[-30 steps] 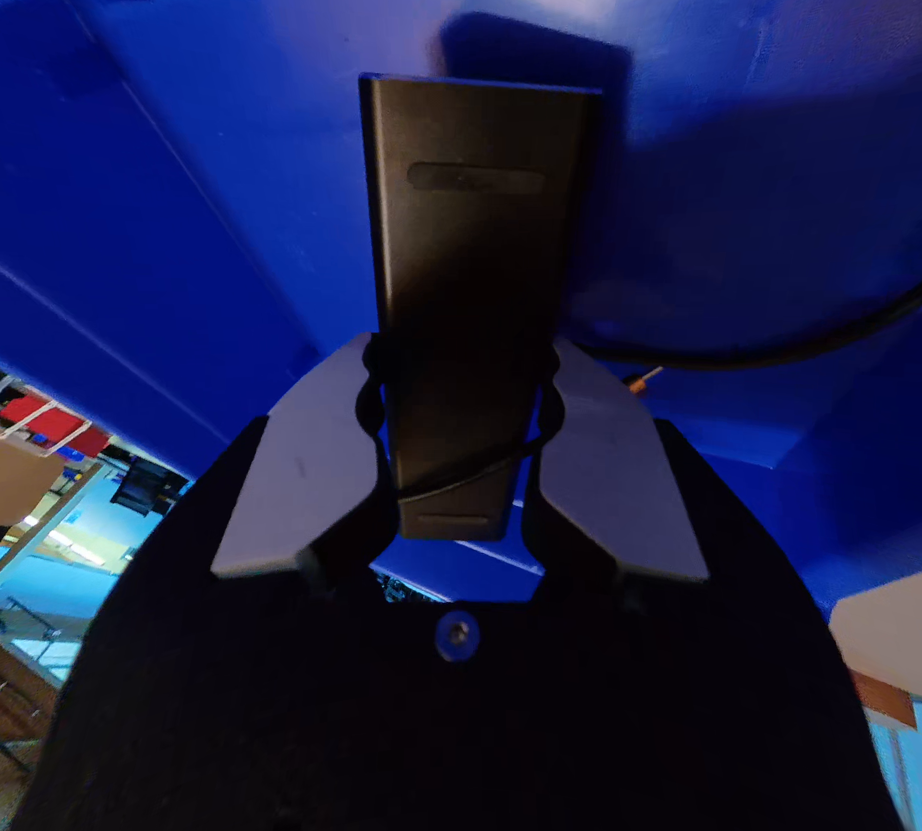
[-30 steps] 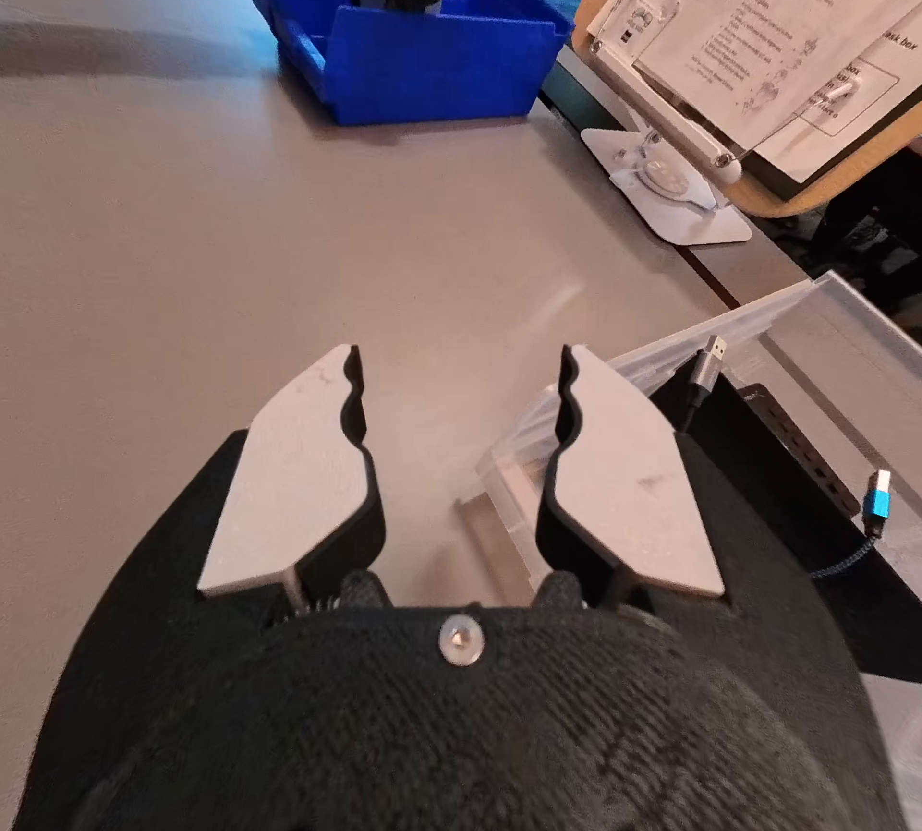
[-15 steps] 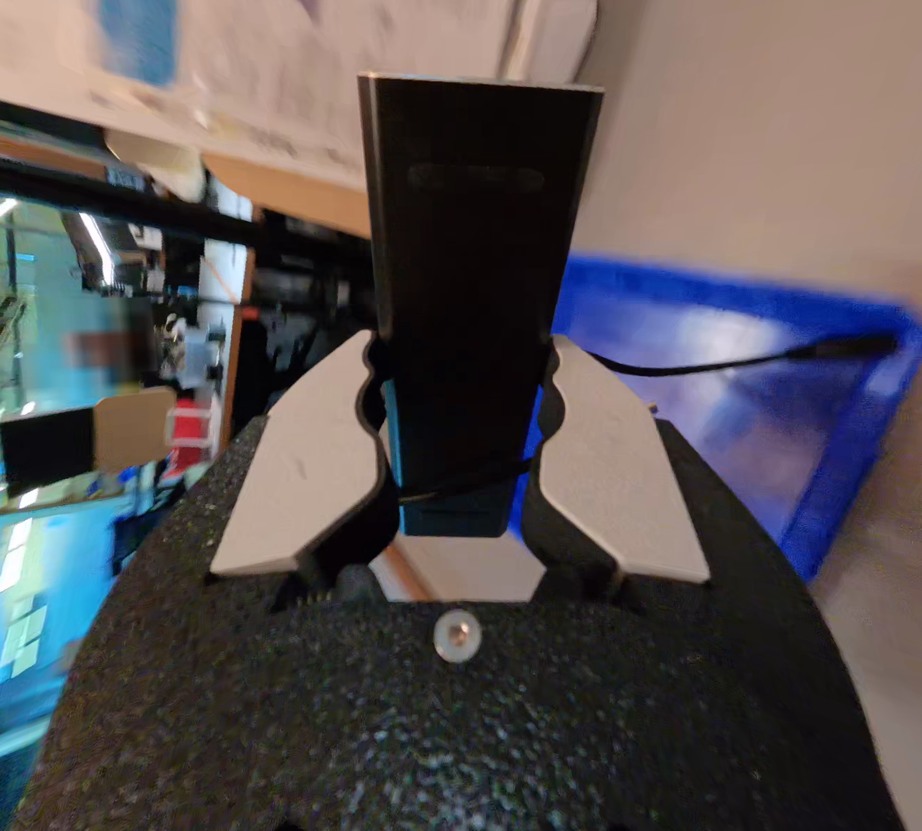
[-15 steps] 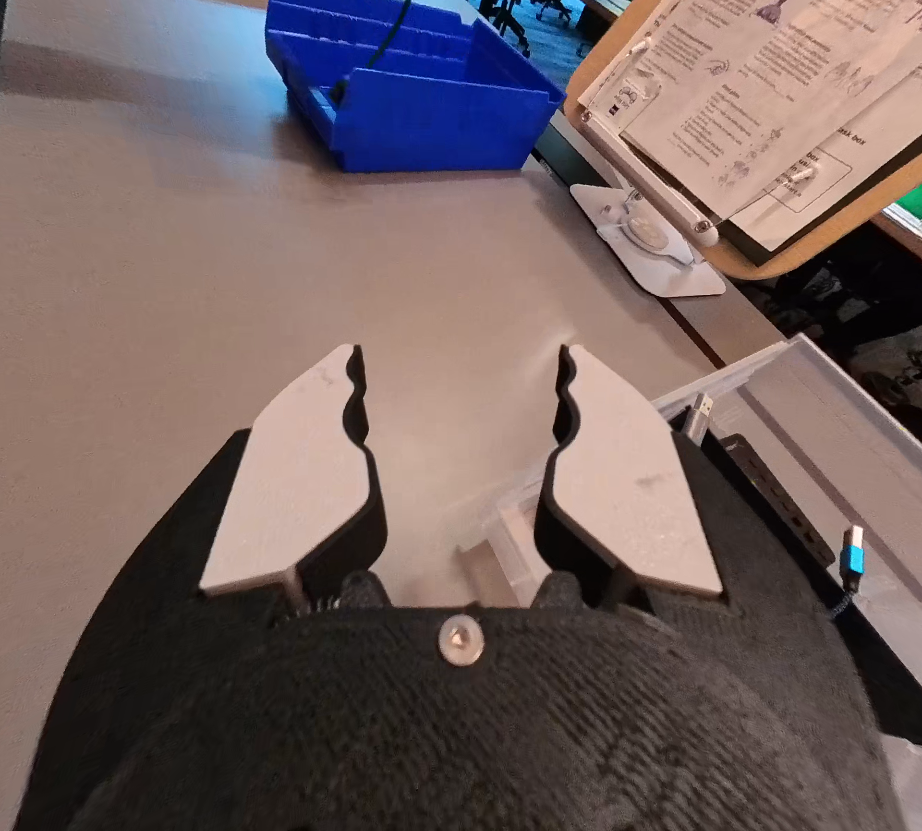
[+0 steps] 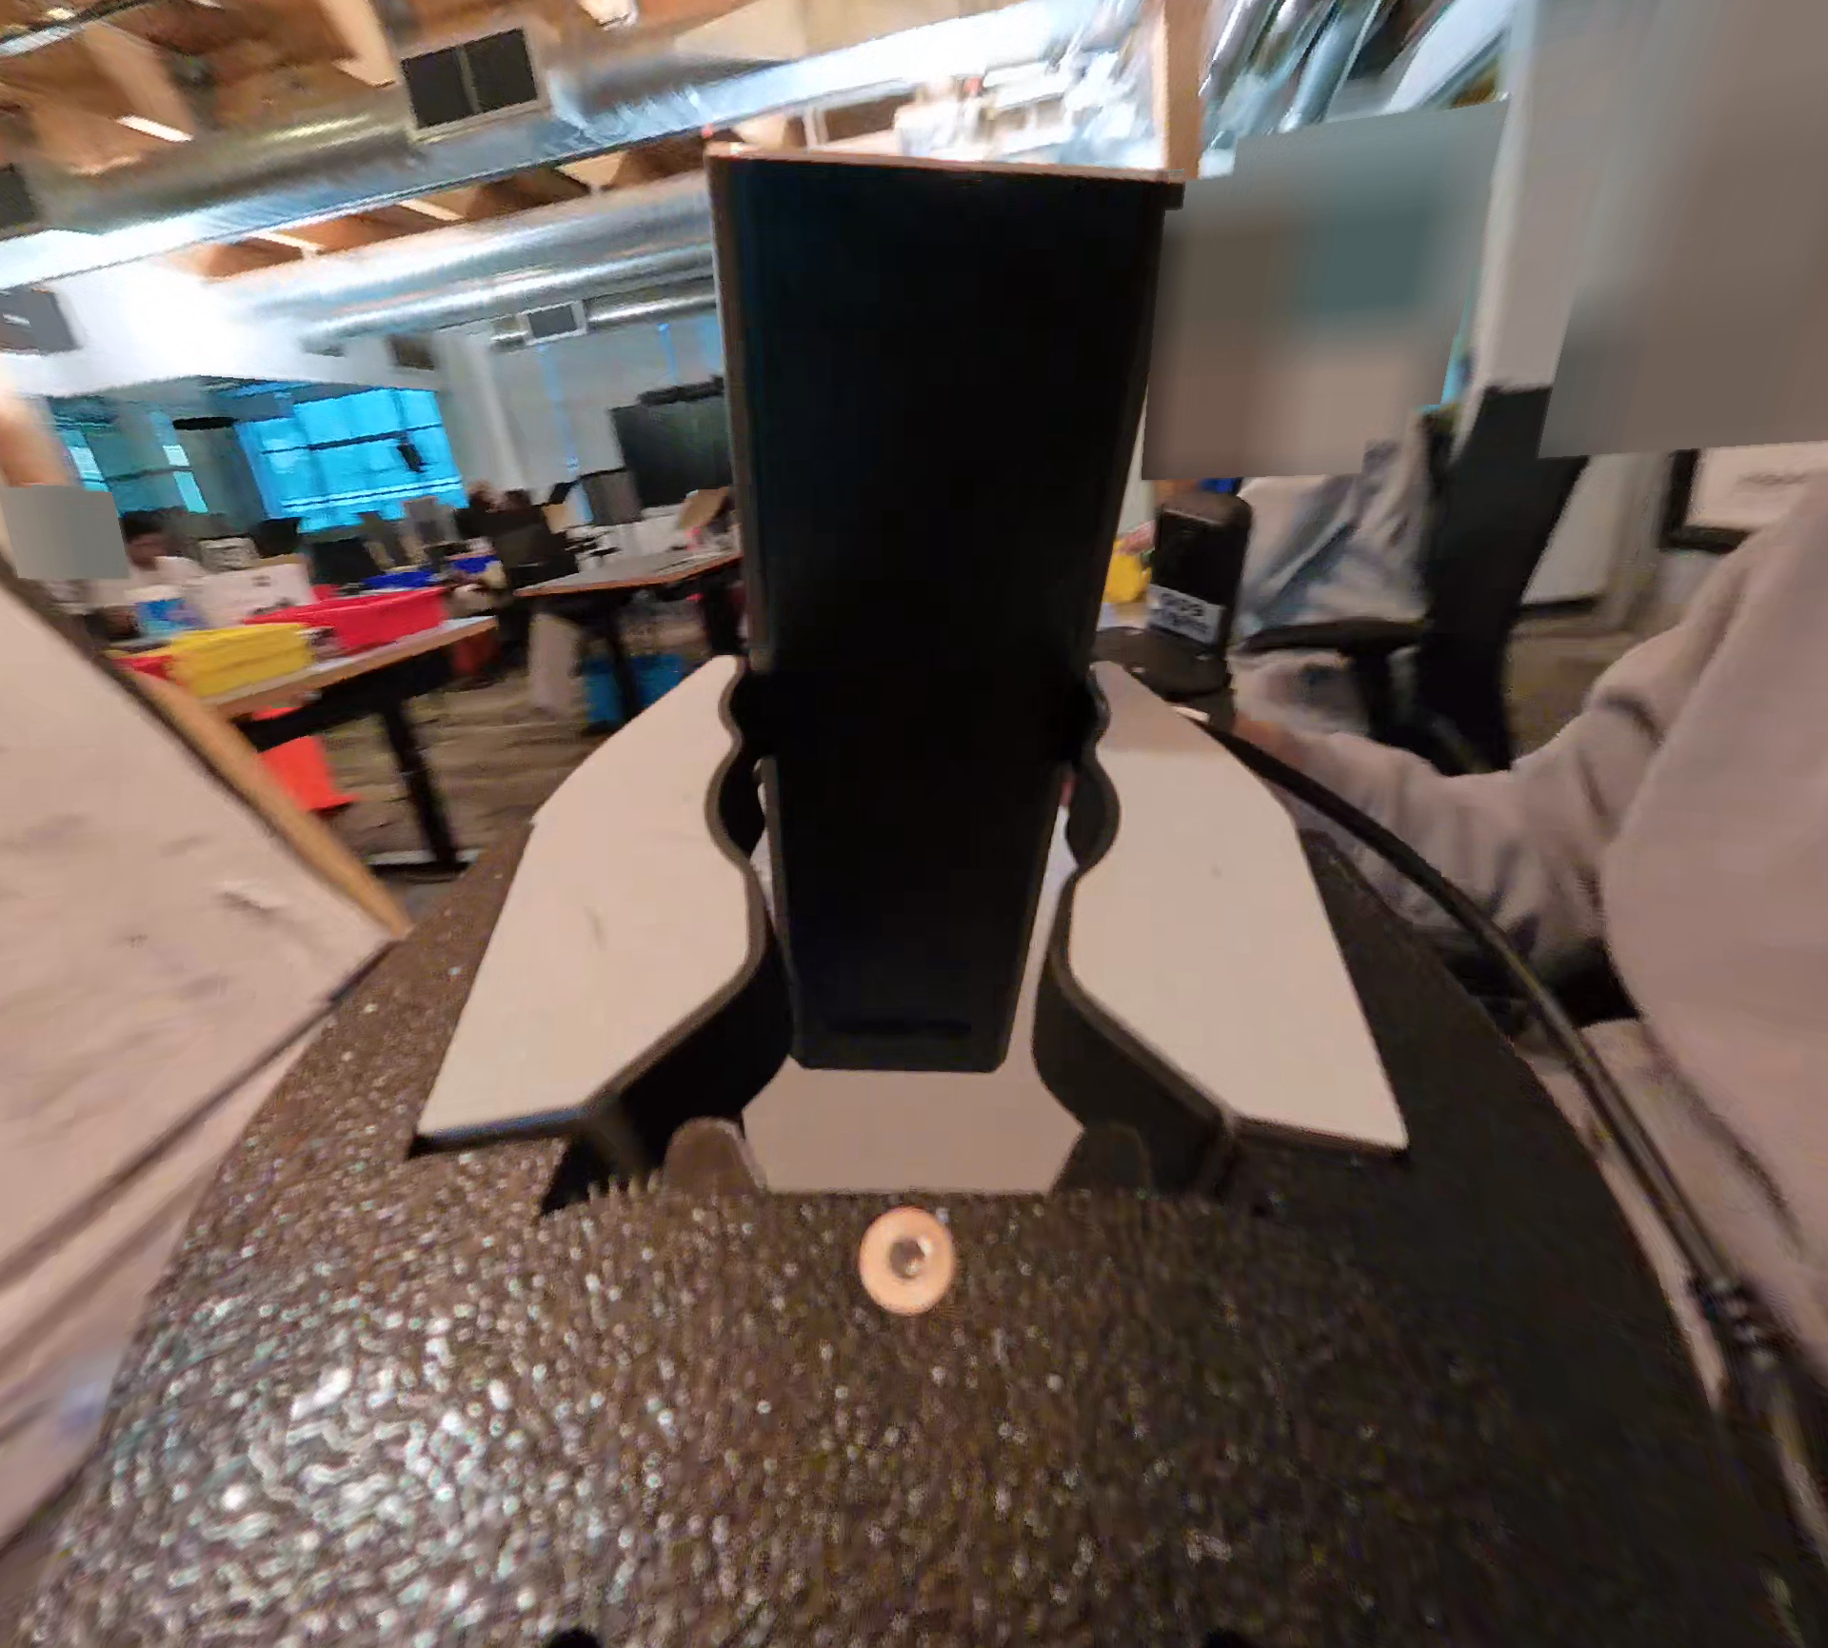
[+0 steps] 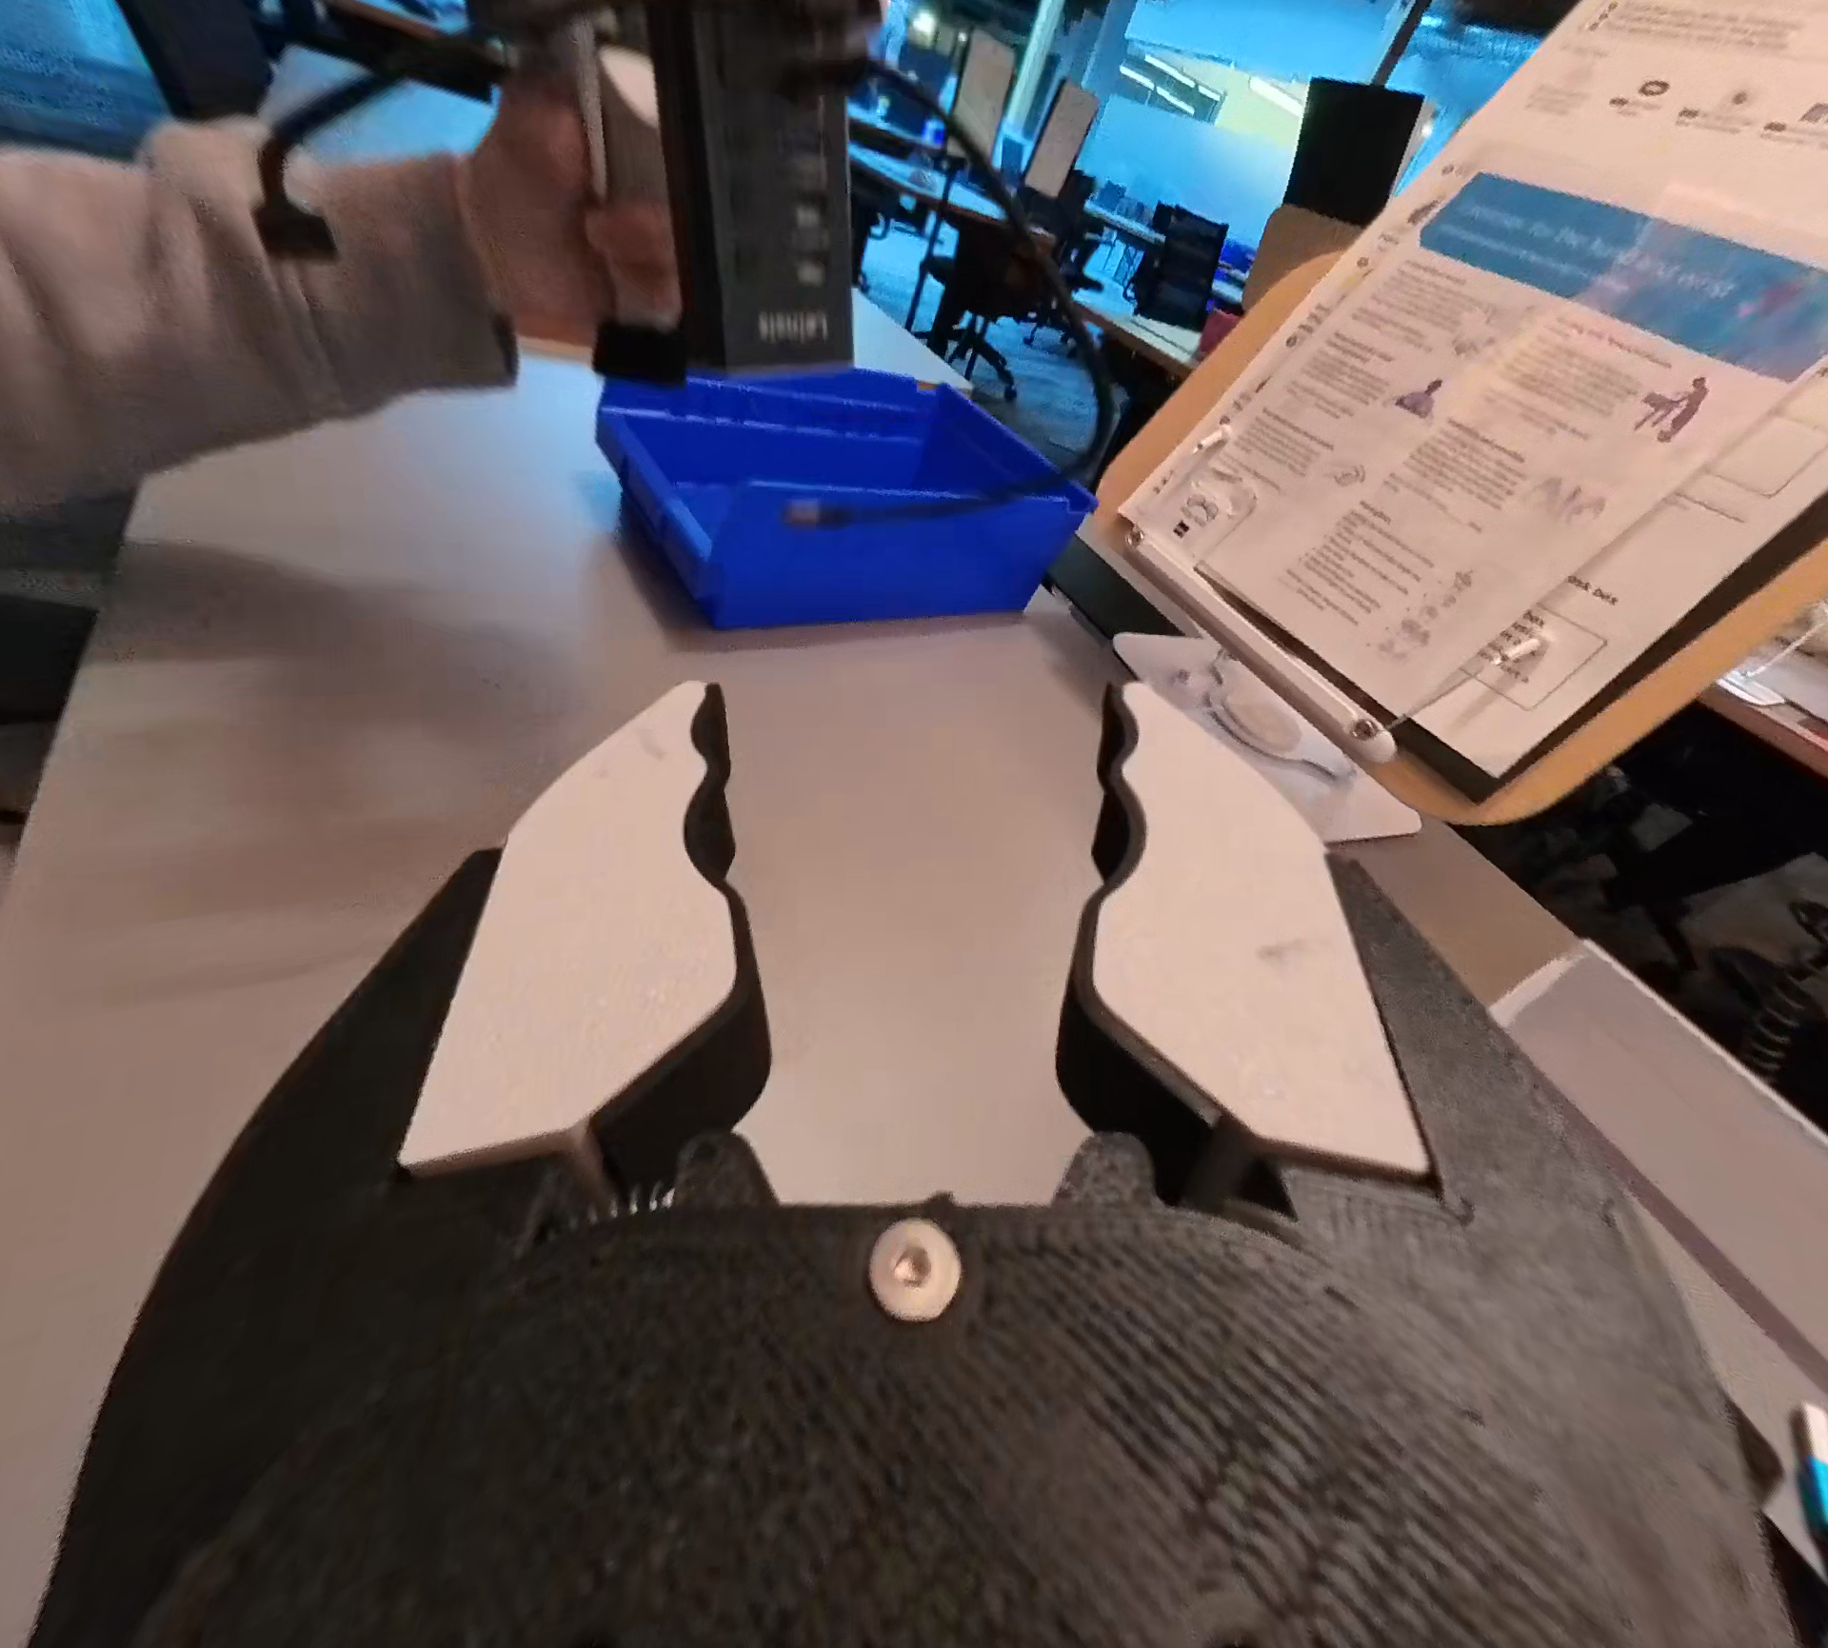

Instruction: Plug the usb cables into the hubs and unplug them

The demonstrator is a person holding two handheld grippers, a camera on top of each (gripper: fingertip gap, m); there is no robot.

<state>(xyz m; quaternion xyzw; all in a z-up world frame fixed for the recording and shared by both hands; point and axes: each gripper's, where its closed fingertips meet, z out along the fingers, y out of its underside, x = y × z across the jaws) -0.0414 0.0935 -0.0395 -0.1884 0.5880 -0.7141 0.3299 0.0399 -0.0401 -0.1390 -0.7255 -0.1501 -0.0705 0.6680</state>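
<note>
My left gripper (image 5: pixel 915 710) is shut on a long black USB hub (image 5: pixel 930 592) and holds it up in the air, pointing out at the room. In the right wrist view the same hub (image 6: pixel 781 166) hangs upright above the blue bin (image 6: pixel 870 582), gripped by the hand-held gripper at the upper left. A black cable (image 6: pixel 1073 354) runs from the hub down into the bin, and its plug end (image 6: pixel 821 515) lies inside. My right gripper (image 6: pixel 915 770) is open and empty above the grey table (image 6: pixel 346 710).
A document stand (image 6: pixel 1484 433) with printed sheets stands at the table's right edge on a white base (image 6: pixel 1276 740). A blue-tipped USB plug (image 6: pixel 1815 1482) shows at the bottom right. A person's sleeve (image 5: pixel 1632 760) and a cable (image 5: pixel 1484 938) are to the right of the left gripper.
My left gripper has lifted the hub out of the blue bin and swung it upward. My right gripper has tilted up and away from the clear tray, still open.
</note>
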